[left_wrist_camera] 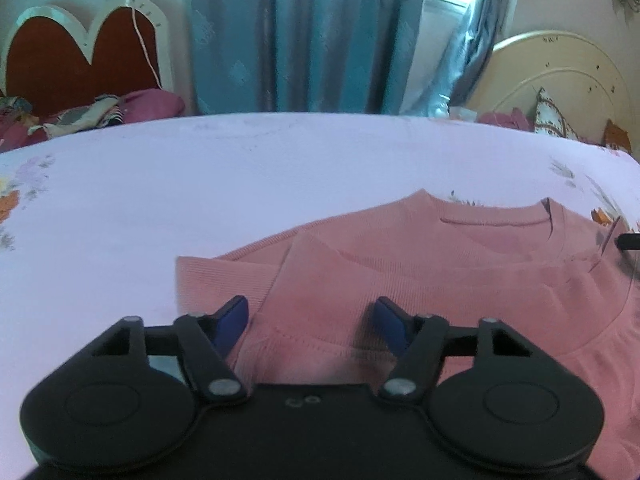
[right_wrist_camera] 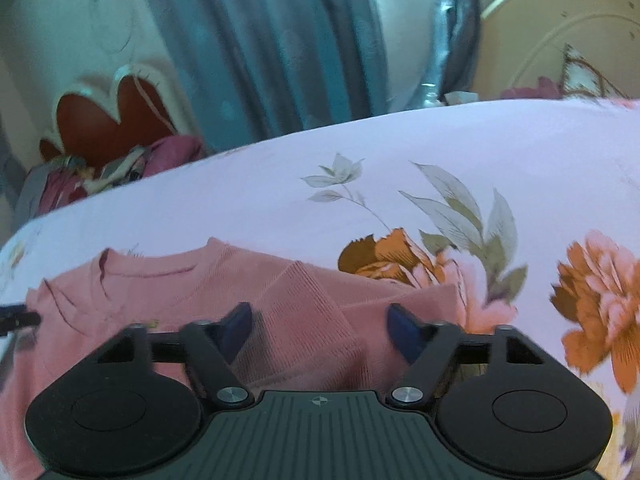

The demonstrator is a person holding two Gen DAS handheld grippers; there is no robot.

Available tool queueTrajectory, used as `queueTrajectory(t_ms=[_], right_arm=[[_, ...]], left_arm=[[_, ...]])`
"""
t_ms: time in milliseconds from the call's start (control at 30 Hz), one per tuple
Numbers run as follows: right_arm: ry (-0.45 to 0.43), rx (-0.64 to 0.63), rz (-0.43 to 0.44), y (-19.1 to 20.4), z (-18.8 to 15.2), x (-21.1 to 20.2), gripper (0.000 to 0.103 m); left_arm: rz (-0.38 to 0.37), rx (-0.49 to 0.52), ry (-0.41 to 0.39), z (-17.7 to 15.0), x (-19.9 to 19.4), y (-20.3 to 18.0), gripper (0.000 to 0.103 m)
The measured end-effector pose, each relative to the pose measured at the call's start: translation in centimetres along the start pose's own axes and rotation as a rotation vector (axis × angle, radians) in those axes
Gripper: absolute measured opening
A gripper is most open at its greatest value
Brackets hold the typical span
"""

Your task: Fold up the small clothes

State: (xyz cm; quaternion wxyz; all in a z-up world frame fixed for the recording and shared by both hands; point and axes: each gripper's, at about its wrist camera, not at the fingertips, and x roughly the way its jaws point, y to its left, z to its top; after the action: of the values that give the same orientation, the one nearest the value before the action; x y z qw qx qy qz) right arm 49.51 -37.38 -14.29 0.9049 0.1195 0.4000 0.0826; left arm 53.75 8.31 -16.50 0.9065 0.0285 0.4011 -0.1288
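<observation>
The pale lilac bedsheet (left_wrist_camera: 200,200) fills the middle of both views, plain in the left wrist view and printed with big orange flowers (right_wrist_camera: 596,308) and grey-green leaves at the right of the right wrist view. Behind it, teal curtains (left_wrist_camera: 288,36) hang across the upper centre, a cream-edged red headboard (left_wrist_camera: 80,52) sits upper left, and a rounded cream headboard (left_wrist_camera: 560,80) upper right. Now to the pink top (left_wrist_camera: 440,264): it lies flat on the sheet in the lower right of the left wrist view, neckline toward the far side, both sleeves folded in over the body, and it takes the lower left of the right wrist view. The left gripper (left_wrist_camera: 312,320) sits at the bottom centre over the top's left sleeve area, jaws apart, blue pads (left_wrist_camera: 234,320) clear of each other with only pink fabric lying below the gap, nothing pinched. The right gripper (right_wrist_camera: 320,326) is over the folded right sleeve, jaws likewise spread, nothing gripped.
</observation>
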Motion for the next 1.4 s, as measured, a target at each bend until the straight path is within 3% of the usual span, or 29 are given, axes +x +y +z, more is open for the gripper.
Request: queueTrajectory(t_ms=[133, 167, 200, 233, 300, 400, 567, 600, 667, 767, 933, 967, 1033, 1067, 1100, 1167, 1200, 1233, 1367, 1400], right_arm=[[0.025, -0.091, -0.004, 0.5, -0.3, 1.1, 0.054], [0.026, -0.104, 0.000, 0.5, -0.3, 1.3, 0.049], [0.029, -0.115, 0.003, 0.5, -0.3, 1.4, 0.038], [0.030, -0.124, 0.007, 0.5, -0.3, 1.4, 0.034], [0.035, -0.131, 0.033, 0.7, -0.3, 1.3, 0.013], [-0.013, -0.153, 0.026, 1.1, -0.4, 0.2, 0.012], [-0.174, -0.048, -0.002, 0.3, 0.7, -2.6, 0.011], [-0.200, -0.043, -0.023, 0.3, 0.9, -2.9, 0.000], [-0.229, -0.027, -0.086, 0.3, 1.2, -3.0, 0.000], [-0.176, 0.006, -0.141, -0.2, 1.0, -1.2, 0.000], [-0.062, 0.076, -0.014, -1.2, 0.1, 0.0, 0.000], [-0.054, 0.069, -0.013, -1.2, 0.2, 0.0, 0.005], [-0.068, 0.064, -0.010, -1.4, 0.6, -0.2, 0.039], [-0.093, 0.070, -0.009, -1.3, 0.7, -0.4, 0.074], [-0.120, 0.069, 0.003, -1.2, 0.8, -0.6, 0.080], [-0.104, 0.054, 0.003, -0.5, 1.0, -0.2, 0.076], [-0.091, 0.039, 0.001, -0.2, 0.9, 0.2, 0.058], [-0.066, 0.024, -0.007, 0.1, 0.8, 0.8, 0.051], [-0.012, -0.048, -0.039, 1.1, -0.1, 2.8, 0.048], [-0.014, -0.066, -0.043, 1.5, -0.1, 2.8, 0.032]], left_arm=[[-0.023, -0.003, 0.001, -0.2, 0.5, 0.4, 0.050], [-0.029, -0.001, -0.001, -0.2, 0.4, 0.5, 0.046], [-0.034, 0.004, -0.005, -0.3, 0.3, 0.5, 0.035], [-0.039, 0.008, -0.010, -0.2, 0.2, 0.5, 0.022], [-0.055, 0.007, -0.021, -0.2, -0.2, 0.4, 0.017], [-0.045, 0.034, -0.072, -0.5, -1.1, -0.1, 0.015], [0.008, -0.059, -0.218, 0.1, -3.5, 0.6, 0.014], [0.034, -0.074, -0.239, 0.4, -3.6, 0.7, 0.014], [0.086, -0.122, -0.260, 0.9, -3.4, 1.2, 0.013], [0.116, -0.116, -0.211, 0.9, -1.8, 0.8, 0.013], [0.119, -0.074, -0.148, -0.3, -0.5, 0.0, 0.014], [0.119, -0.070, -0.141, -0.5, -0.7, 0.4, 0.014], [0.118, -0.070, -0.128, -0.5, -0.7, 0.7, 0.016], [0.116, -0.073, -0.124, -0.6, -0.9, 0.9, 0.017], [0.117, -0.073, -0.124, -0.6, -0.8, 1.0, 0.018], [0.116, -0.065, -0.113, -0.7, -0.7, 0.9, 0.019], [0.115, -0.060, -0.110, -0.8, -0.7, 1.0, 0.021], [0.116, -0.057, -0.109, -0.8, -0.6, 0.9, 0.023], [0.117, -0.045, -0.107, -1.2, -0.4, 0.8, 0.026], [0.118, -0.043, -0.107, -1.2, -0.4, 0.8, 0.027]])
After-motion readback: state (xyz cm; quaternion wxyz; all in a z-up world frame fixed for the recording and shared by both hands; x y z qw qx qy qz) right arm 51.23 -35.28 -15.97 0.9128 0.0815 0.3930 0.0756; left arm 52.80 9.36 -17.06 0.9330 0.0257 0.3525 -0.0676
